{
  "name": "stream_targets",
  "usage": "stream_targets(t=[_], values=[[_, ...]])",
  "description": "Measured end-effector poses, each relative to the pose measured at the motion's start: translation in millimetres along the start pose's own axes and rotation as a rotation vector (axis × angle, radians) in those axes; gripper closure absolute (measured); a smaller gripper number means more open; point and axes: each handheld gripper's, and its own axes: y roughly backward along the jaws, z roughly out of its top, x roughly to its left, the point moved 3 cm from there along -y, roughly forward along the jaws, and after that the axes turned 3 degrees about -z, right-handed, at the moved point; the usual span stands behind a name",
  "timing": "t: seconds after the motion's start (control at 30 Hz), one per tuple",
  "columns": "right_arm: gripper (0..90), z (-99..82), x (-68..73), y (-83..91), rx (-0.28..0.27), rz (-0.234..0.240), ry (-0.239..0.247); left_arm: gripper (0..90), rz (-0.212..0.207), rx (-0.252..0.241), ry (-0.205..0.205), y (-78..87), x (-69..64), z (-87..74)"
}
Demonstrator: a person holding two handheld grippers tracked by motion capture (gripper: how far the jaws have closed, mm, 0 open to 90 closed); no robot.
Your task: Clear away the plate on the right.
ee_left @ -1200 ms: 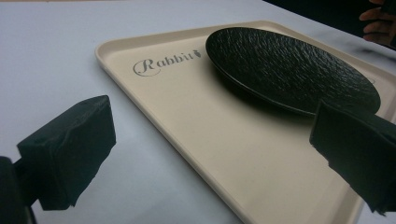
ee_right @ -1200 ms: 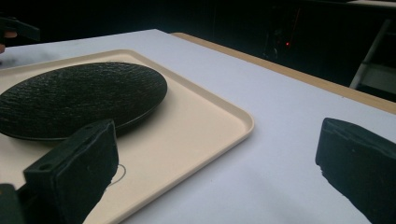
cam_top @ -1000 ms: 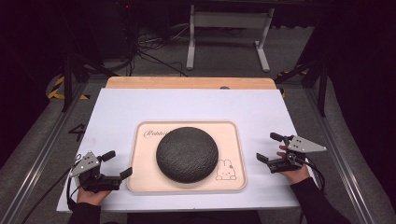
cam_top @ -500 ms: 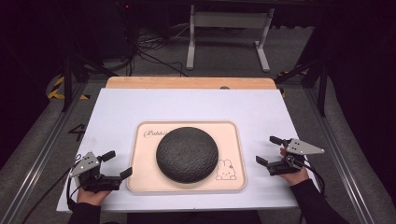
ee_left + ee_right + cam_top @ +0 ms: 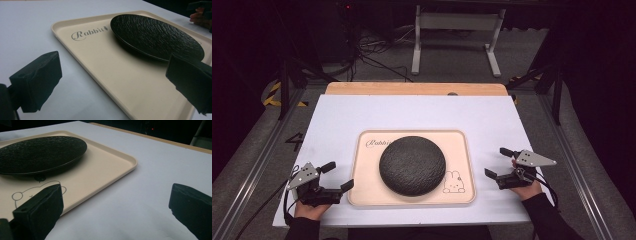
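Left gripper (image 5: 334, 177): jaws spread wide, holding nothing. It sits low at the near left corner of the tray (image 5: 362, 192); one jaw stands over the tray's inner floor, the other out over the white table cover (image 5: 337, 120). So the tray's left rim runs between the jaws, likely so they can close on that edge.

Right gripper (image 5: 501, 165): also gaping and empty. It rests just off the tray's right edge, apart from it, jaws turned toward the tray. In the right gripper view the tray (image 5: 112, 162) corner lies ahead and to the left of the jaws, with bare cover between them.

Black textured plate (image 5: 412, 165): sits on the tray middle, inward of both tools, touched by neither. Left gripper view shows the plate (image 5: 155, 35) raised on its foot, rim clear of the tray (image 5: 107, 75) floor.

Judgement: two tools flanking opposite sides suggests a level two-sided lift of the tray, keeping the plate from sliding. Right side looks less ready than left.
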Motion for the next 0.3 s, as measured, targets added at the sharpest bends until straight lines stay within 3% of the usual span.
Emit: stream_targets(t=[0.3], values=[[0.0, 0.0, 0.2, 0.1, -0.001, -0.001, 0.003, 1.2, -0.001, 0.0, 0.0, 0.0, 0.0, 0.0]])
